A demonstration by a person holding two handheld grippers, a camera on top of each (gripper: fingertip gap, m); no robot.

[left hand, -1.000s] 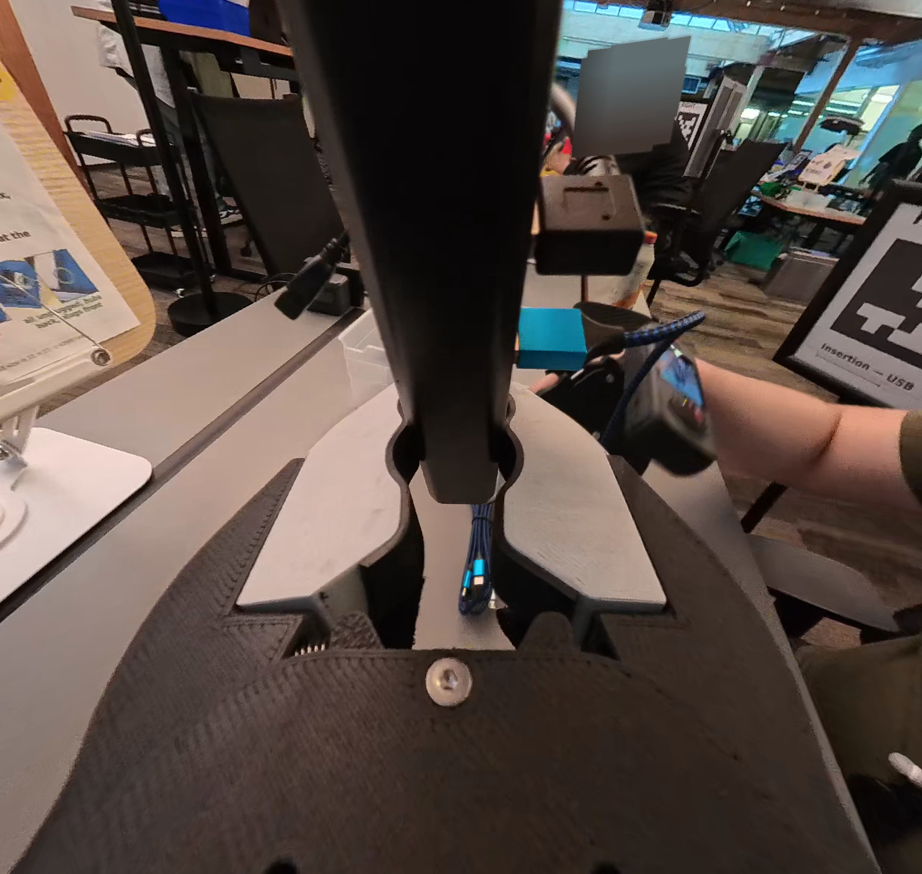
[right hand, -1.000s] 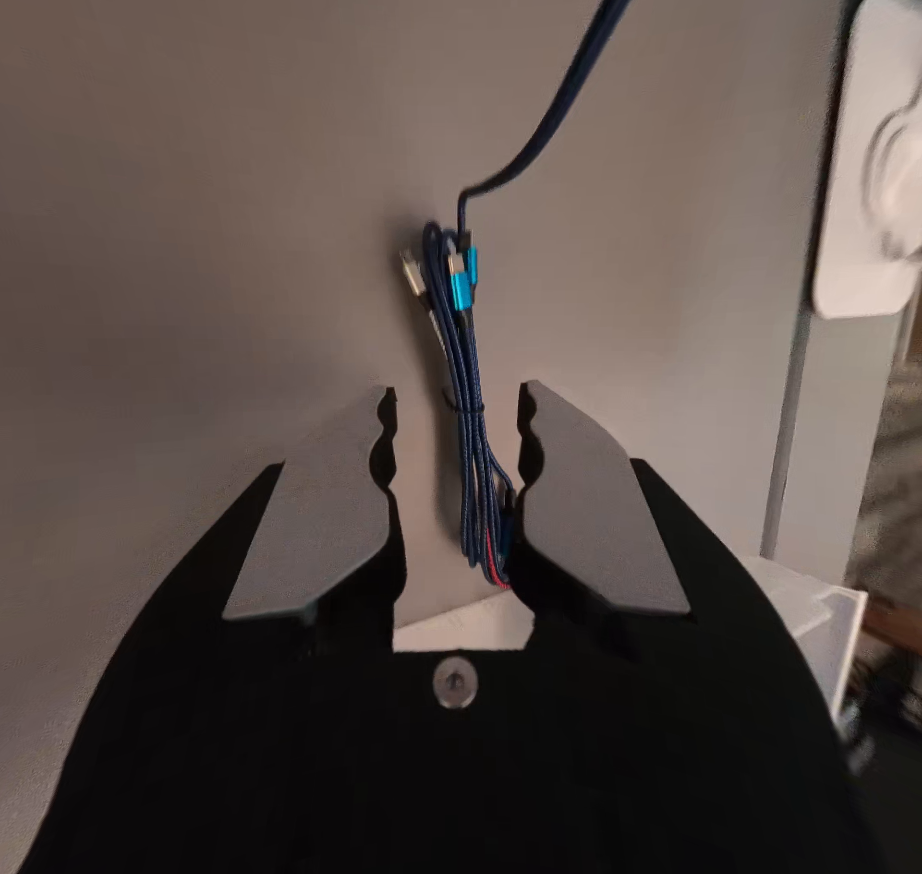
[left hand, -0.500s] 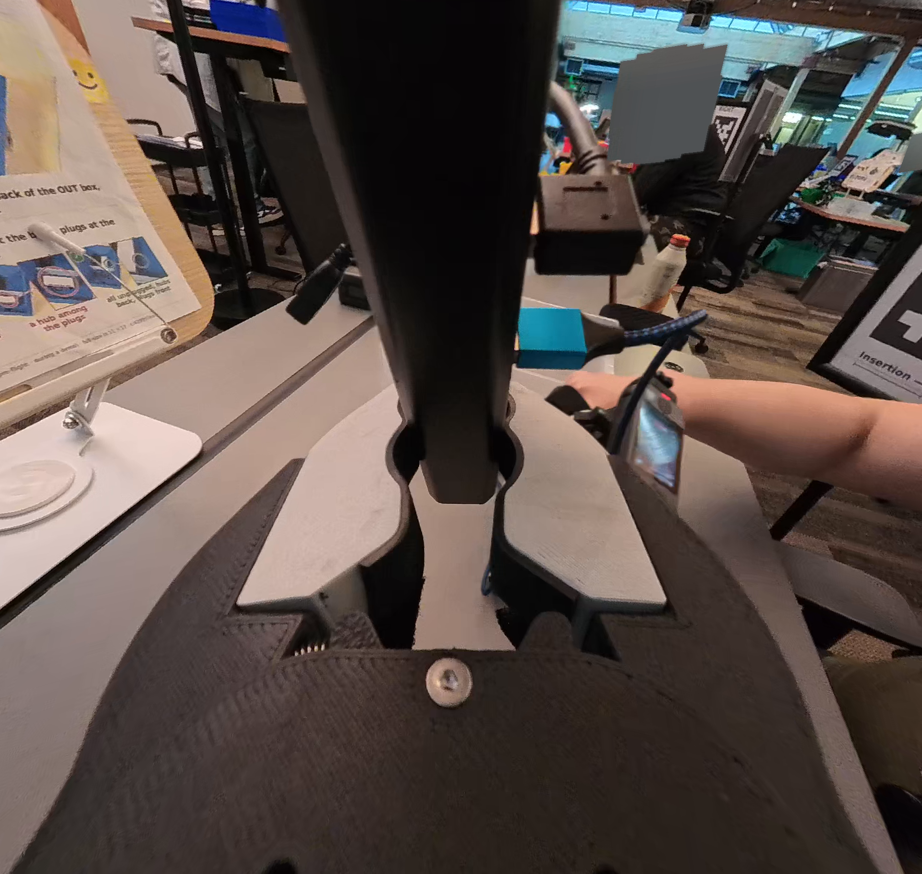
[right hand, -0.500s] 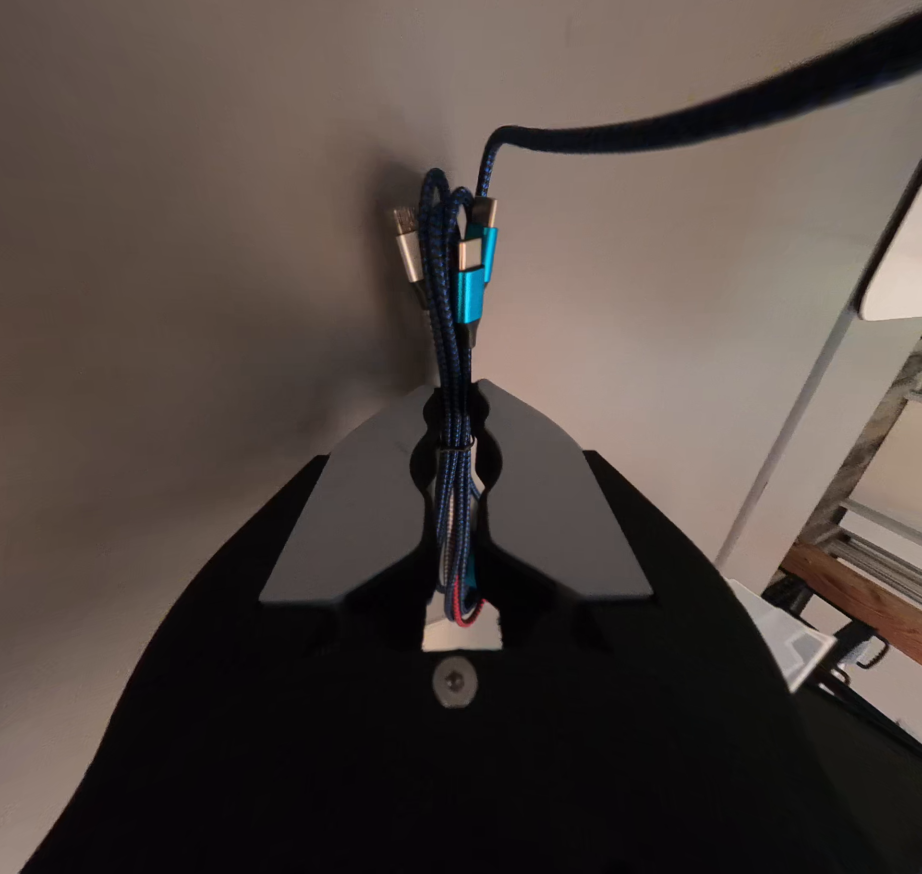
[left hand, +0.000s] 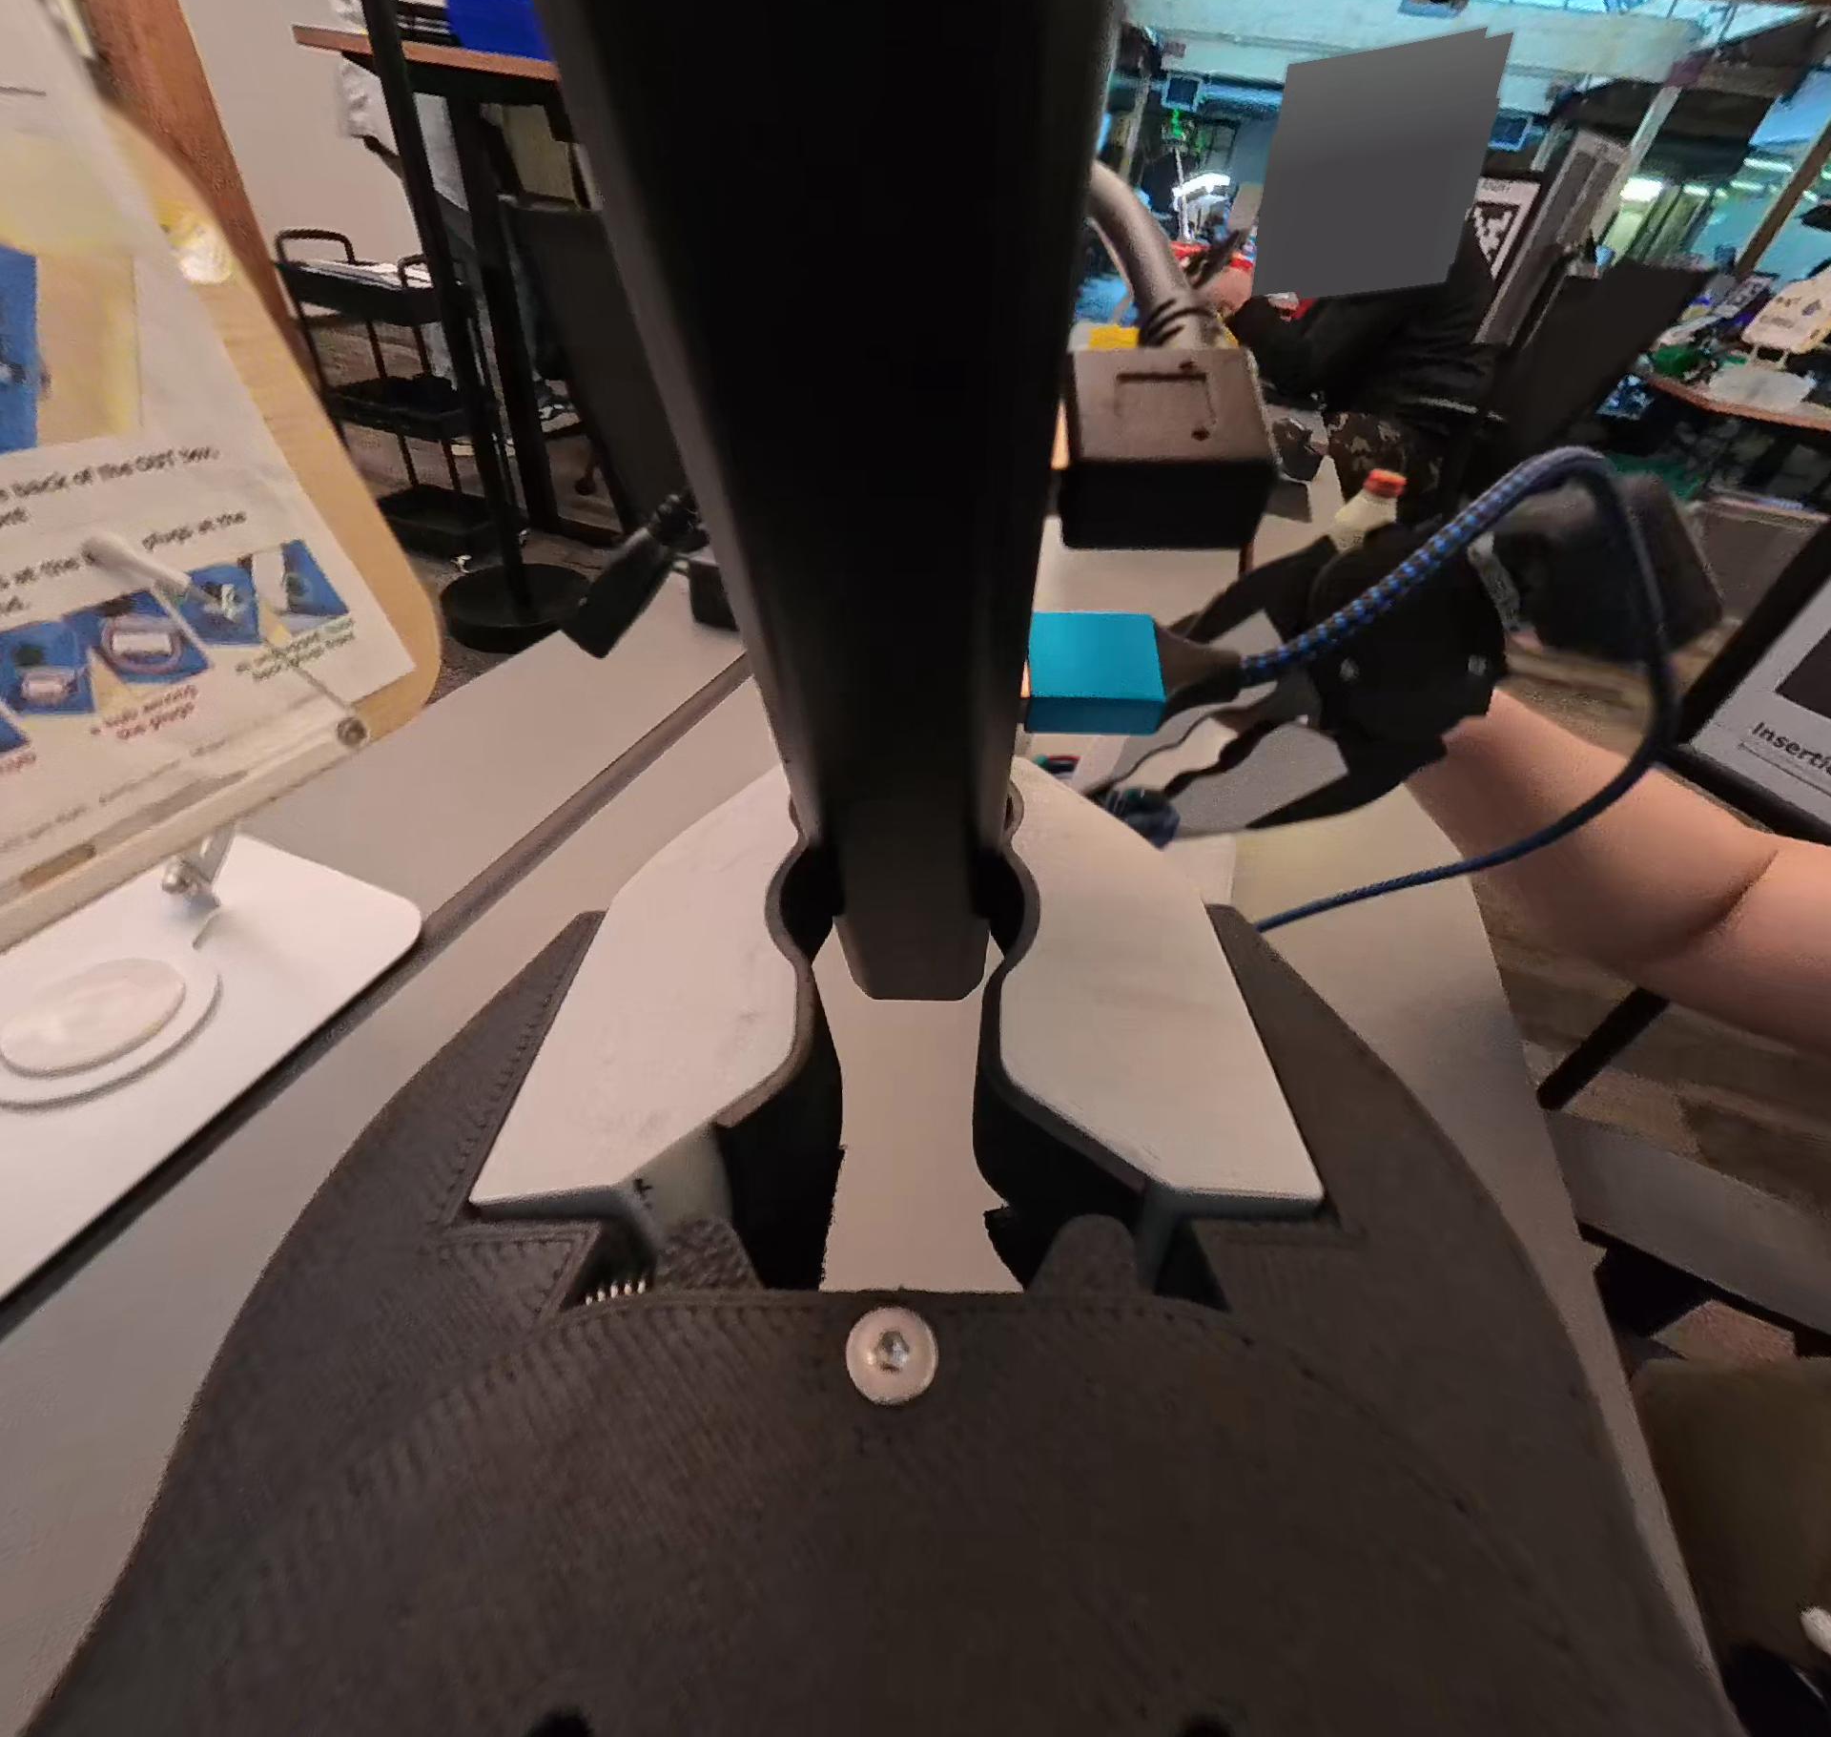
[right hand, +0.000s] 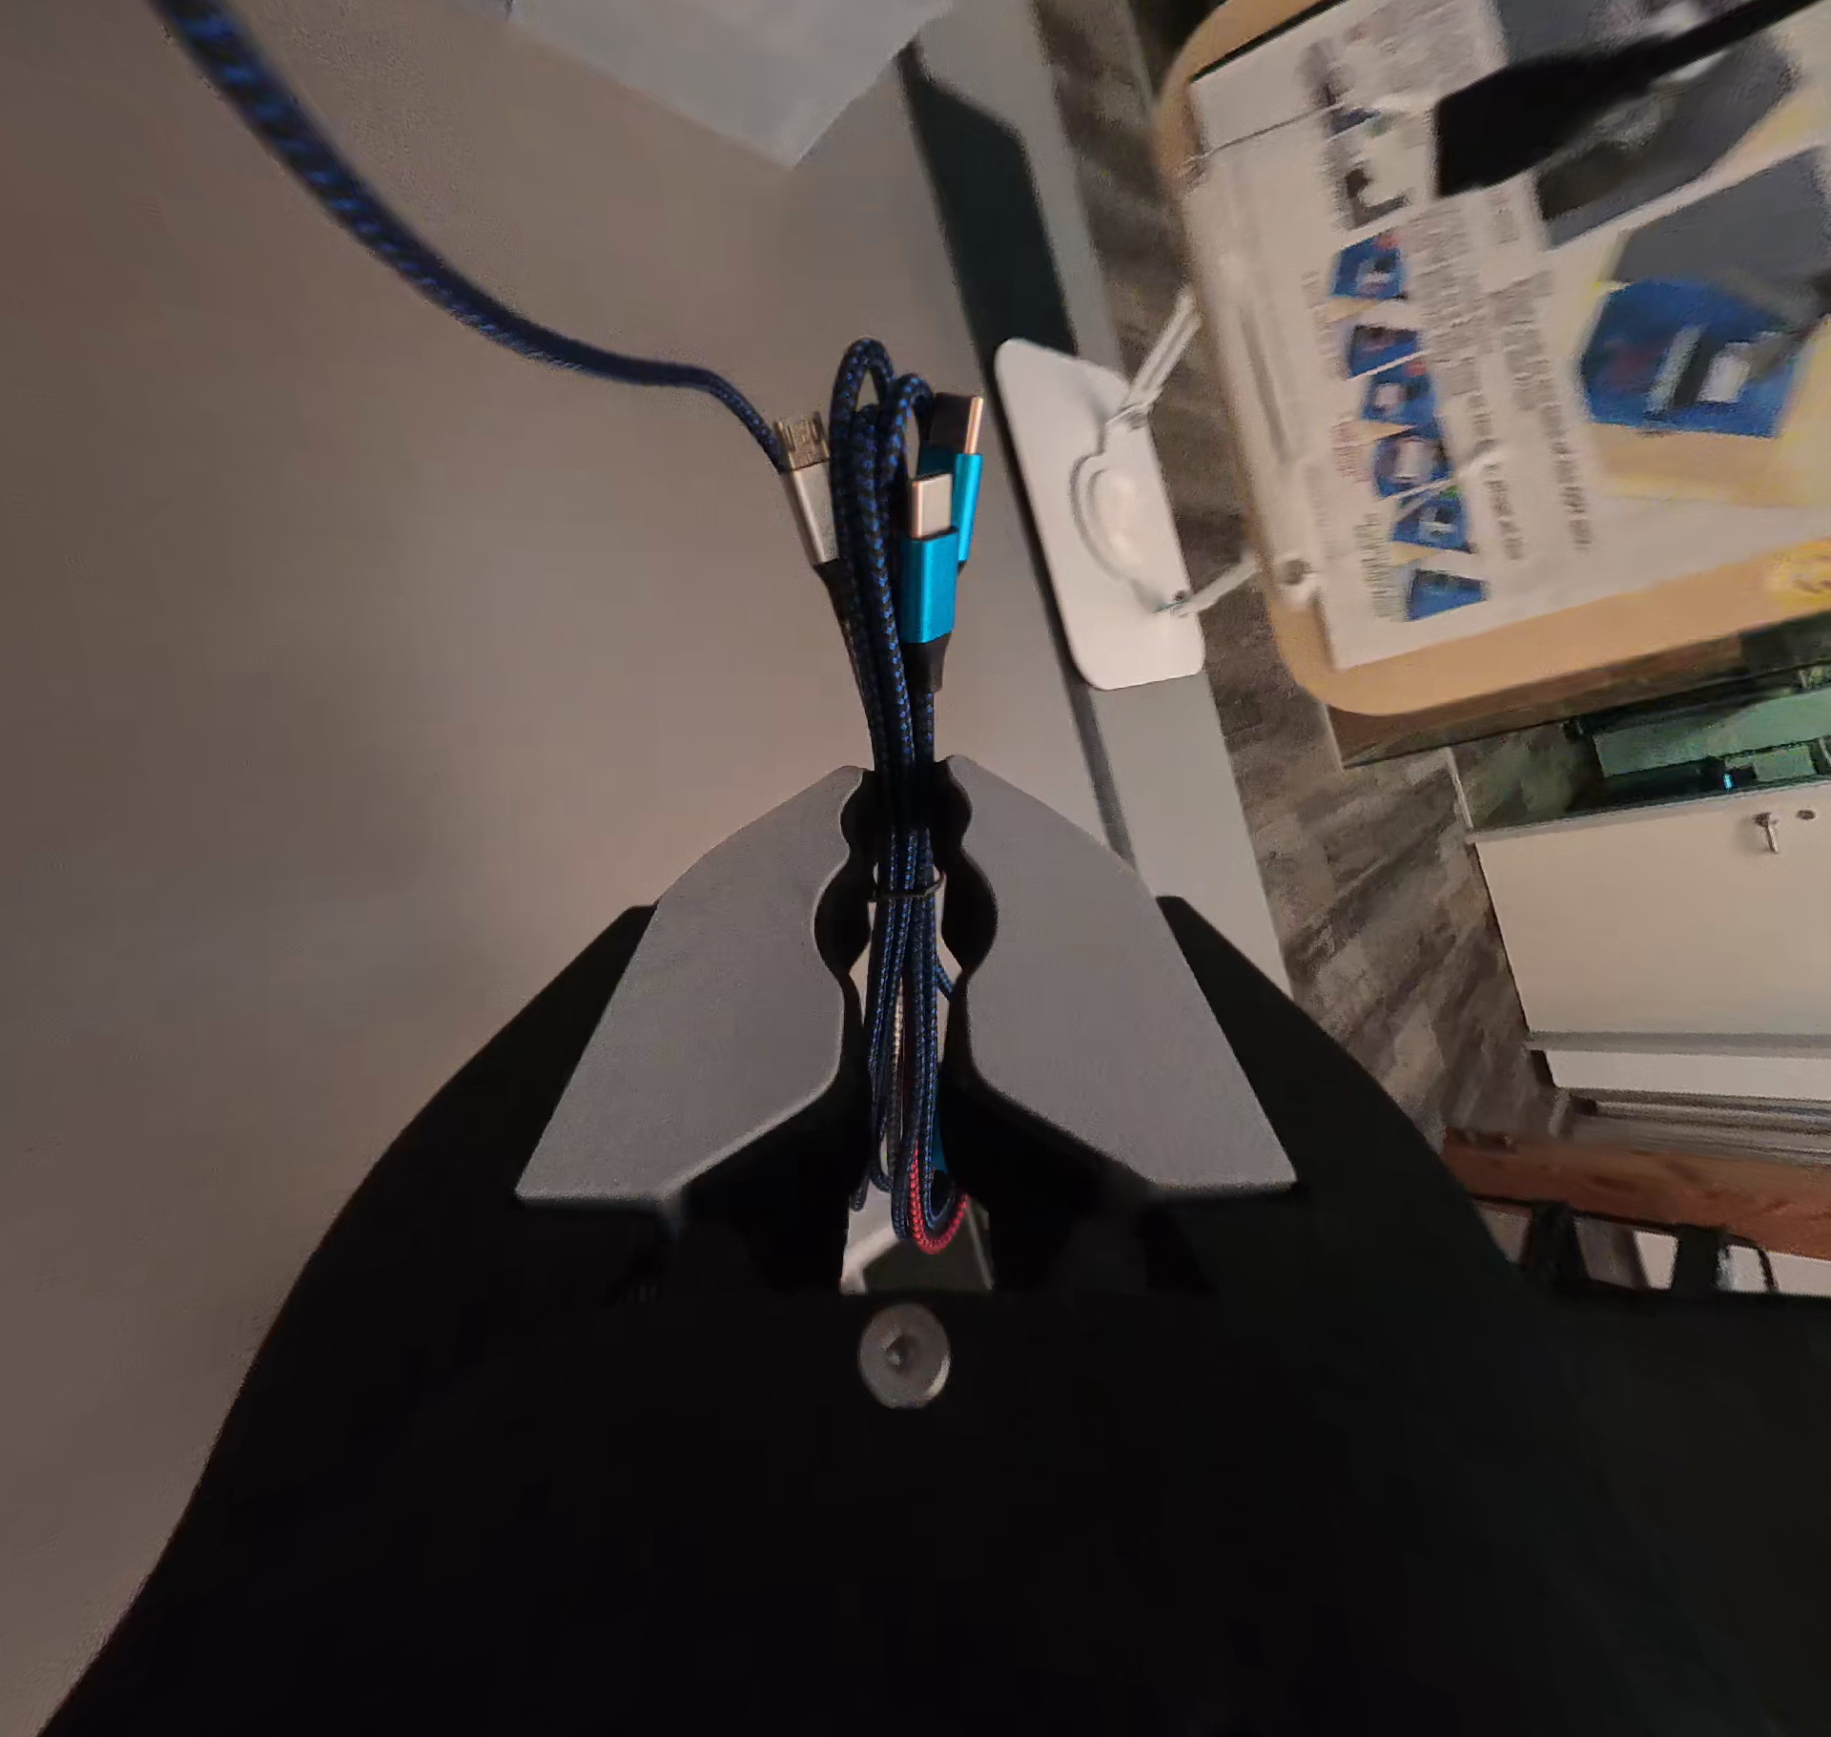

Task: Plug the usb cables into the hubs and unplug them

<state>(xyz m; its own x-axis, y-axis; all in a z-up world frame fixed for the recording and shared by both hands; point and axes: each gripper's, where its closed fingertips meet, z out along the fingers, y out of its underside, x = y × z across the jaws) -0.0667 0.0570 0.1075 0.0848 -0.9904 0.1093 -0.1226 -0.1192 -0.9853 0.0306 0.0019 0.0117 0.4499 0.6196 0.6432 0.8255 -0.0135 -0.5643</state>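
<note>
My left gripper (left hand: 907,857) is shut on the lower end of a long black hub (left hand: 842,302), held upright. A blue USB plug (left hand: 1090,674) and a larger black plug (left hand: 1164,446) stick out of the hub's right side. My right gripper (right hand: 907,778) is shut on a tied bundle of blue braided cable (right hand: 897,619), held above the grey table (right hand: 297,698). Blue USB-C connectors (right hand: 936,550) and a silver connector (right hand: 807,490) stick out beyond the fingertips. One strand (right hand: 347,193) trails up to the left. In the left wrist view the right gripper (left hand: 1189,768) is just right of the hub.
An instruction board (left hand: 149,550) on a white stand (left hand: 198,956) sits at the table's left; it also shows in the right wrist view (right hand: 1486,302). A clear bin (right hand: 733,24) is on the table. A framed sign (left hand: 1774,698) stands at the right. A person sits in the background. About 15 centimetres separates my left fingertips from my right.
My right gripper closed on the cable bundle, lifted it off the table and swung toward the hub. My left gripper kept holding the hub and turned a little.
</note>
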